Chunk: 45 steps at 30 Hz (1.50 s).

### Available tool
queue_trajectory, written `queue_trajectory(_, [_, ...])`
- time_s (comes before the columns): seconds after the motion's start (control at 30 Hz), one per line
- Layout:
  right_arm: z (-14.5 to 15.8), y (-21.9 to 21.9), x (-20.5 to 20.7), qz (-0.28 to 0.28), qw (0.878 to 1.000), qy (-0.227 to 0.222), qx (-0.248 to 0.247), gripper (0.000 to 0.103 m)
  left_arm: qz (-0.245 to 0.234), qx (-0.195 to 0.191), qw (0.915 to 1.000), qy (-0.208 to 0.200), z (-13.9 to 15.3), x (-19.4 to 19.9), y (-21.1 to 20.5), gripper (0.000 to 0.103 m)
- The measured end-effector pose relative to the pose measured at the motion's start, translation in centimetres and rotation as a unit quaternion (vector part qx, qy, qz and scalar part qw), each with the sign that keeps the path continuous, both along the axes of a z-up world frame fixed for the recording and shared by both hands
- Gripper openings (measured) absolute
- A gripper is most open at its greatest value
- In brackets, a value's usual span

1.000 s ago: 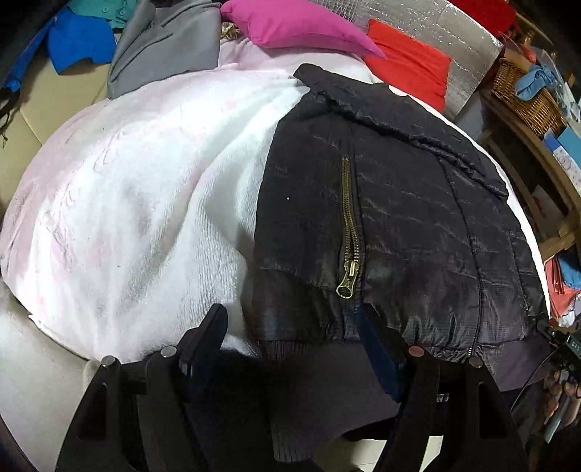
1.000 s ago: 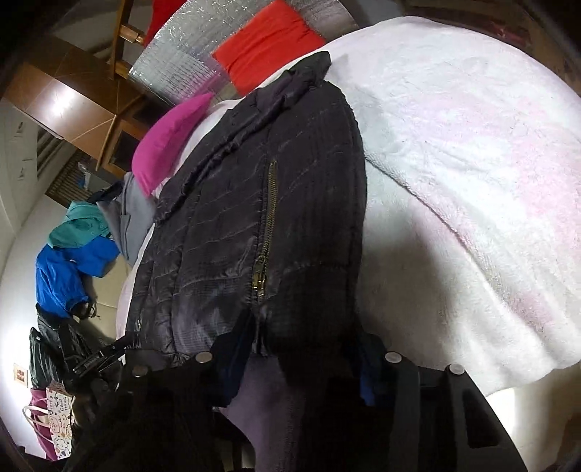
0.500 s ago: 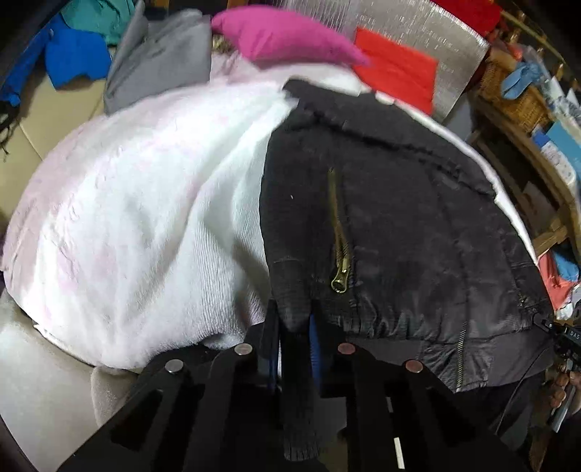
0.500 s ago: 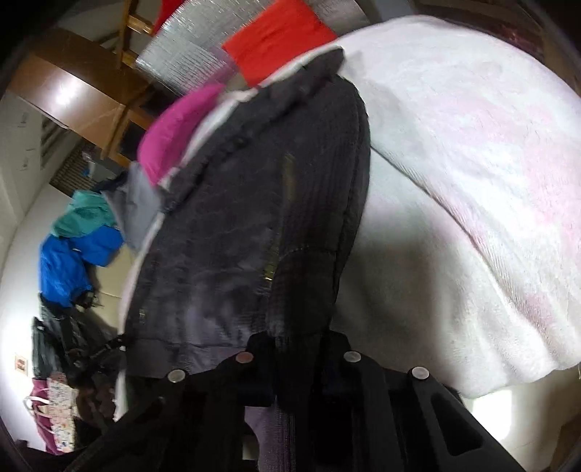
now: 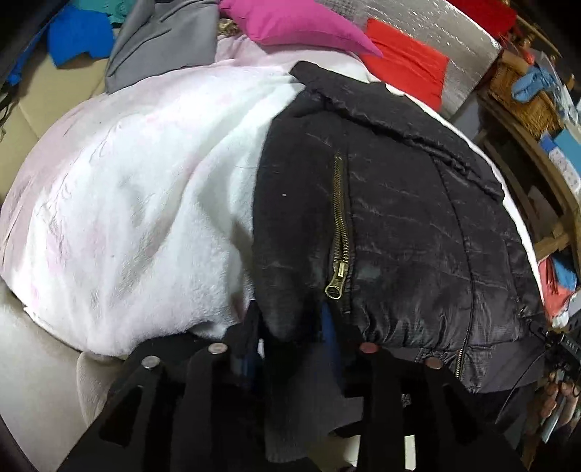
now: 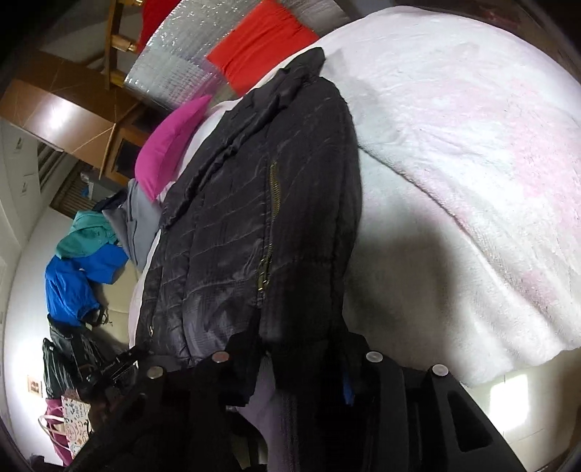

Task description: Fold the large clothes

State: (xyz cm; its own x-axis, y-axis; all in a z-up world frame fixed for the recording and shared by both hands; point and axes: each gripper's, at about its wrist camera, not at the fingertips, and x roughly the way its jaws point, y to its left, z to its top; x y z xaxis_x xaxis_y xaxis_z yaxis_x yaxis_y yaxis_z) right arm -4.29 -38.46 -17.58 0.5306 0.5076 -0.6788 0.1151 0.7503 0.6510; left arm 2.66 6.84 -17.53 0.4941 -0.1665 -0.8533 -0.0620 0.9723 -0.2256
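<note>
Nearest, my left claw (image 5: pixel 290 326) and right claw (image 6: pixel 301 348), jaws just reopened, each loosely bracket the ribbed hem of the black jacket (image 5: pixel 392 218) (pad contact unclear). Beyond, the jacket lies flat on the white blanket (image 5: pixel 138 203); farthest, a pink pillow (image 5: pixel 294 21).

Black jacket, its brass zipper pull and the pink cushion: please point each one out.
black jacket (image 5: pixel 417 232): left wrist view, on the quilted front panel.
brass zipper pull (image 5: pixel 336 281): left wrist view, on the pull tab at the zipper's lower end.
pink cushion (image 5: pixel 290 21): left wrist view, on its broad top face.
</note>
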Motion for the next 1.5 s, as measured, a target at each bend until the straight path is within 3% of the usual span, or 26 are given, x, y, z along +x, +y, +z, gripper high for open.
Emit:
queue_trajectory(0.03, [-0.1, 0.2, 0.1, 0.007, 1.0, 0.002, 0.004, 0.039, -0.001, 0.009, 1.0, -0.001, -0.1, 0.2, -0.3, 0.036])
queue_trajectory(0.07, [-0.2, 0.6, 0.2, 0.018, 1.0, 0.002, 0.004, 0.035, -0.005, 0.021, 0.9998, -0.002, -0.1, 0.3, -0.6, 0.029])
queue_trajectory(0.1, [0.0, 0.9, 0.2, 0.025, 1.0, 0.0, -0.003, 0.021, -0.004, 0.032, 0.9995, -0.004, -0.1, 0.4, -0.9, 0.017])
queue_trajectory(0.23, [1.2, 0.8, -0.3, 0.026, 1.0, -0.014, 0.007, 0.016, -0.004, 0.022, 0.9996, -0.015, 0.8, -0.8, 0.1, 0.015])
queue_trajectory(0.43, [3.9, 1.1, -1.9, 0.039, 0.998, -0.045, 0.019, 0.015, -0.011, 0.011, 0.9988, -0.046, 3.6, -3.8, 0.8, 0.015])
queue_trajectory(0.67, [5.9, 0.2, -5.1, 0.041, 0.994, -0.078, 0.065, 0.015, -0.006, -0.01, 0.998, -0.063, 5.9, -6.1, 2.3, 0.015])
queue_trajectory(0.87, [7.9, -0.3, -6.3, 0.042, 0.988, -0.115, 0.098, 0.015, -0.002, -0.01, 0.9962, -0.087, 8.2, -6.0, 2.8, 0.015])
queue_trajectory(1.2, [8.7, 0.0, -5.7, 0.037, 0.981, -0.137, 0.13, 0.015, 0.006, -0.005, 0.9949, -0.101, 9.0, -4.3, 2.5, 0.015])
queue_trajectory(1.5, [7.9, 0.0, -6.1, 0.031, 0.982, -0.132, 0.129, 0.015, 0.004, 0.001, 0.9946, -0.104, 8.9, -5.6, 2.4, 0.015])
